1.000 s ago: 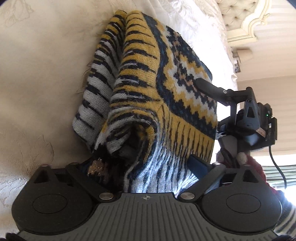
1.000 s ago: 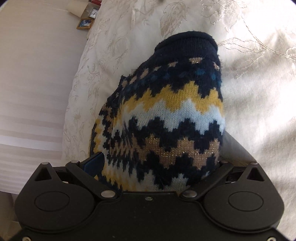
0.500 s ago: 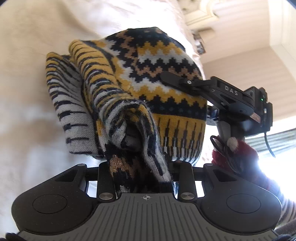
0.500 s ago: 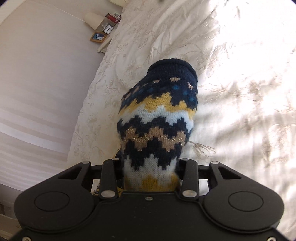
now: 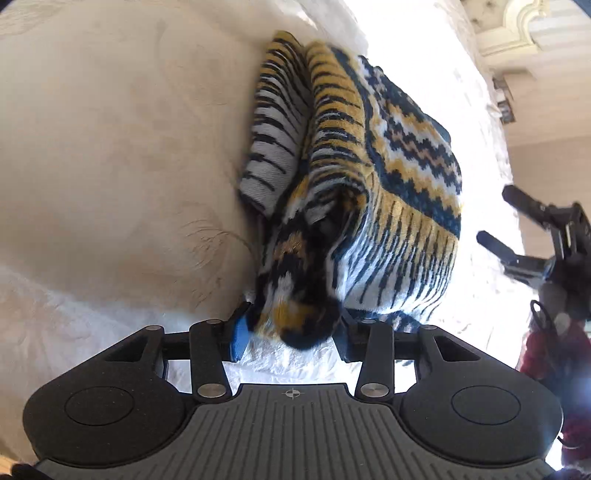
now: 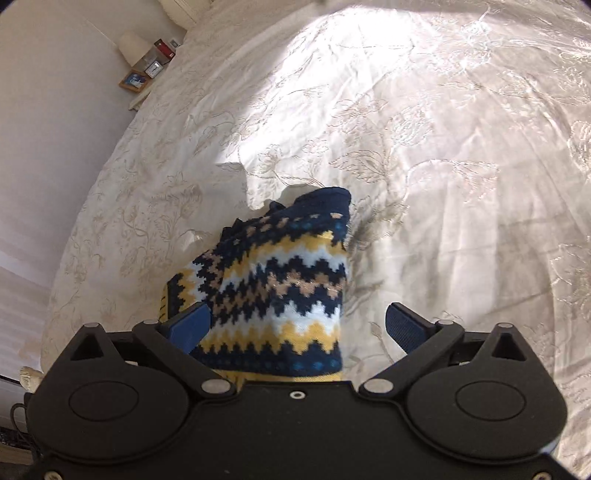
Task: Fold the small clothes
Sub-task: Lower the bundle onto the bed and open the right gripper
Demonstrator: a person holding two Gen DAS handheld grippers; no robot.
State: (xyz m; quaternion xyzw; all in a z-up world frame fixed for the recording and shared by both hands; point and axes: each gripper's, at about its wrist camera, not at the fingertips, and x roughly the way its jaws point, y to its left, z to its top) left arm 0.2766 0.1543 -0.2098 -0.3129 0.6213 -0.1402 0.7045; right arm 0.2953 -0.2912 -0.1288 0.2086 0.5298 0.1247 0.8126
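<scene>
A small knitted sweater (image 5: 369, 177) in navy, yellow and white zigzags lies folded over on the cream bedspread (image 5: 110, 147). My left gripper (image 5: 291, 332) is shut on the bunched near end of the sweater, which fills the space between its blue pads. In the right wrist view the same sweater (image 6: 277, 288) lies just ahead of my right gripper (image 6: 297, 325), whose fingers stand wide open; the left pad overlaps the knit, the right pad is clear of it. From the left wrist view the right gripper (image 5: 495, 213) hovers open, off the sweater's right side.
The embroidered bedspread (image 6: 443, 184) spreads wide to the right, lit by sun. A bedside shelf with a lamp and small frames (image 6: 147, 70) stands at the far left edge. A tufted headboard (image 5: 517, 26) is at the far right. A red sleeve (image 5: 546, 347) holds the right gripper.
Both grippers closed on the sweater and lifted it half a second ago. Now it lies on the bed again, and the right gripper has opened and drawn back from it.
</scene>
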